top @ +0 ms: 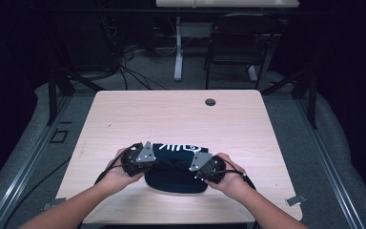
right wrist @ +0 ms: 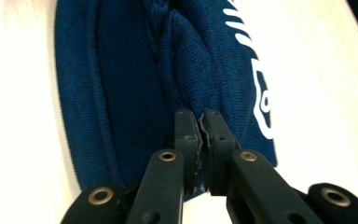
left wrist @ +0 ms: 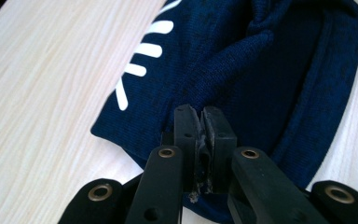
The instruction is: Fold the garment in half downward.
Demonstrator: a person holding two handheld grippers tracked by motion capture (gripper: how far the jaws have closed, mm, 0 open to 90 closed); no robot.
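A folded navy knit garment (top: pixel 176 177) with a white print lies near the front edge of the light wooden table (top: pixel 171 119), between the person's two hands. My left gripper (top: pixel 153 164) is at the garment's left end, and my right gripper (top: pixel 191 170) is at its right end. In the left gripper view the jaws (left wrist: pixel 201 112) are closed together, pinching a raised fold of the garment (left wrist: pixel 242 70). The right gripper view shows the same: my right gripper (right wrist: pixel 200 114) is shut on a ridge of the garment (right wrist: pixel 135 70). The cloth bunches up between the two grips.
A round cable hole (top: pixel 210 102) sits near the table's far edge. Behind the table stand a dark chair (top: pixel 238 43) and the white leg of another desk (top: pixel 177 62), with cables on the floor. Bare tabletop lies to the left, to the right and beyond the garment.
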